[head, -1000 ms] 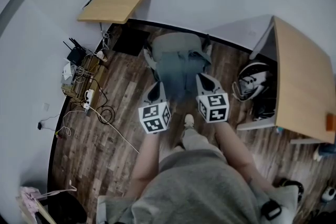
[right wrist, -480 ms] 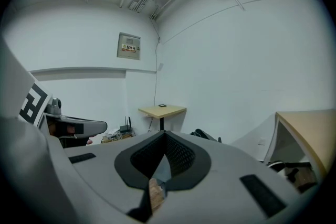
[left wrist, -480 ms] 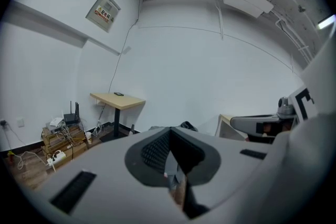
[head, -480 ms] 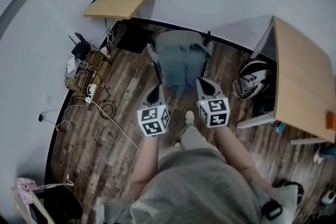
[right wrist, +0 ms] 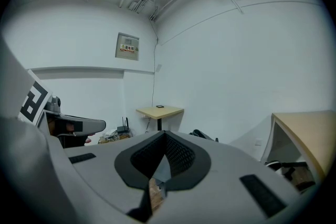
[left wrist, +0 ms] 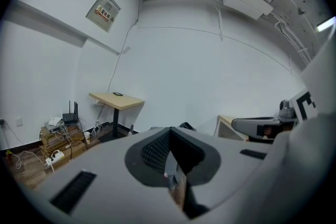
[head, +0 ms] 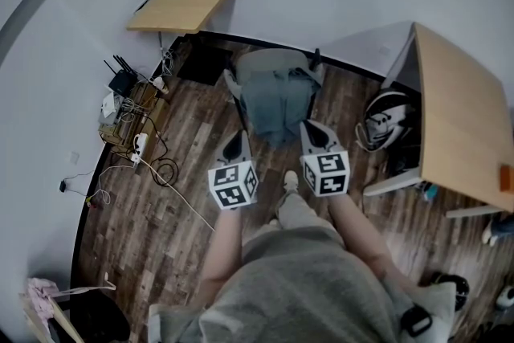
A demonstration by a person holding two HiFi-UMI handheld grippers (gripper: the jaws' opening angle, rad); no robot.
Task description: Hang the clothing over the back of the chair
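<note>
Nearest to me, both tools are closed and empty. The left hand-held gripper [head: 237, 139] has its ribbed dark pads pressed together with nothing between them, and so does the right hand-held gripper [head: 309, 127]. They sit side by side above the plank-wood floor [head: 161, 221], just short of the chair.

Just past them is the clothing [head: 273, 104], a blue-grey piece draped over the grey chair [head: 277, 59], with folds hanging down the near side. It looks like it's already over the back, though from this steep angle I can't really tell back from seat.

My guess on handling: it's soft, limp, light cloth with no stiffness at all. It'll sag wherever it isn't supported and could slide off if the weight ends up uneven. If it needs fixing, I'd pinch it at two spots well apart along the top fold, one per side, not in the middle.

Farther off there's a small wooden table [head: 189, 2] at the far left against the white wall, and a bigger one [head: 458, 124] on the right.
</note>
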